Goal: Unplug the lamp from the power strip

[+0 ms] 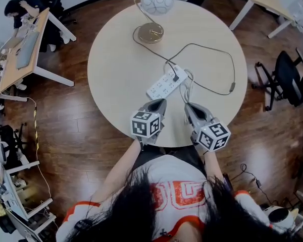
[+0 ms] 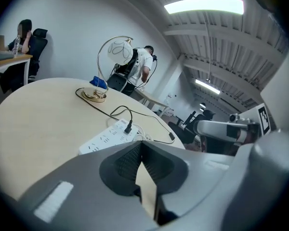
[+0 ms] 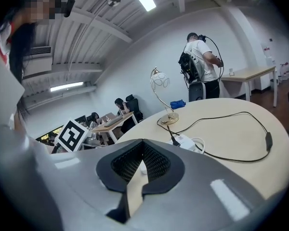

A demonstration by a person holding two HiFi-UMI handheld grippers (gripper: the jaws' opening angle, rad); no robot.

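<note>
Left gripper (image 1: 158, 104) and right gripper (image 1: 188, 107) are both pinched together, empty, at the bench (image 1: 116, 59) edge. The plug (image 1: 175, 77) sits in the strip (image 1: 164, 84) just ahead. Pulling without pinning the strip (it looks light and loose) would likely drag it, tugging the lamp (image 1: 155, 1) by its cord (image 1: 232, 86).

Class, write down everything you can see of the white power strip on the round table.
The power strip is a long, flat, white bar, plastic by its look, with rows of sockets on top. It lies slantwise on the pale round table, towards its near edge. A black plug sits in its far end, and a white cable loops beside that end.
</note>
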